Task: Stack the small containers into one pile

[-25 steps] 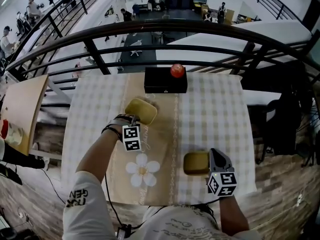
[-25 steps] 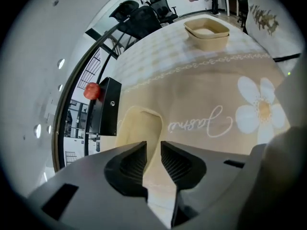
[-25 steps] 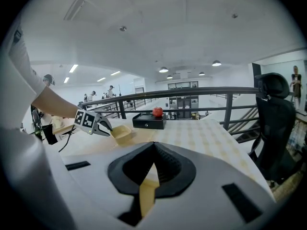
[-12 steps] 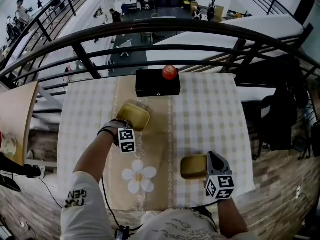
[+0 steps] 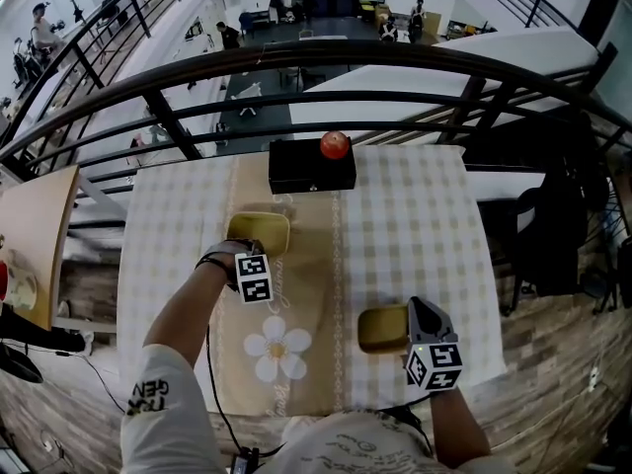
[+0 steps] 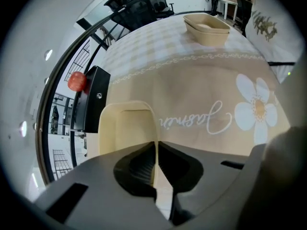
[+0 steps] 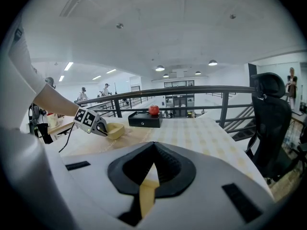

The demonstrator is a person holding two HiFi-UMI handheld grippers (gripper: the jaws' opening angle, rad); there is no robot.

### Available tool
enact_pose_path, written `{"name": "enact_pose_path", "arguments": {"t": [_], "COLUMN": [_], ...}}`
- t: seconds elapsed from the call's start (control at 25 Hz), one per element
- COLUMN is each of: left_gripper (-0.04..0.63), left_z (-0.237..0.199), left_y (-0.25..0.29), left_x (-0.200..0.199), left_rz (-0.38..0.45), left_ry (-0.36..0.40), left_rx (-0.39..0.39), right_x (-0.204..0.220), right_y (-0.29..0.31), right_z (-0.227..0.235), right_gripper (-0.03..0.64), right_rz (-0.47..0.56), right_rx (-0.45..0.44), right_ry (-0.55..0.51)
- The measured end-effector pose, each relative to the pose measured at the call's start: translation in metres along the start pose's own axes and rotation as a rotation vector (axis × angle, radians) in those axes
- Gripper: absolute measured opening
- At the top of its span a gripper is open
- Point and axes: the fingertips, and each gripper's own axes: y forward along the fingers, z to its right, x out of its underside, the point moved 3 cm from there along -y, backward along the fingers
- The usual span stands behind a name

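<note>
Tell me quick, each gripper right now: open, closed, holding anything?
Left gripper: closed on the rim of the far yellow container.
Right gripper: closed on the rim of the near yellow container.

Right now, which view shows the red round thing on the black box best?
Head view: the red round thing sits whole atop the black box. Left gripper view shows it off to one side; right gripper view, small and far.

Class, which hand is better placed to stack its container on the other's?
Probably left: left gripper clamps the far container by its rim from above; right gripper holds the near container from beside.
</note>
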Motion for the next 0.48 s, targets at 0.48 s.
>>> {"name": "enact_pose_path", "arguments": {"t": [0.48], "left_gripper": [0.017], "left_z": [-0.009], "left_y": [-0.067], "left_x": [-0.063], "left_rz": [-0.009], "left_ry": [-0.223], "left_rx": [0.000], "right_x": [-0.004], "right_y": [-0.014], "right_z": [0.009], "right_gripper": [0.003], "right_rz": [0.041], "right_rx": [-0.047], "right_ry": [-0.029]}}
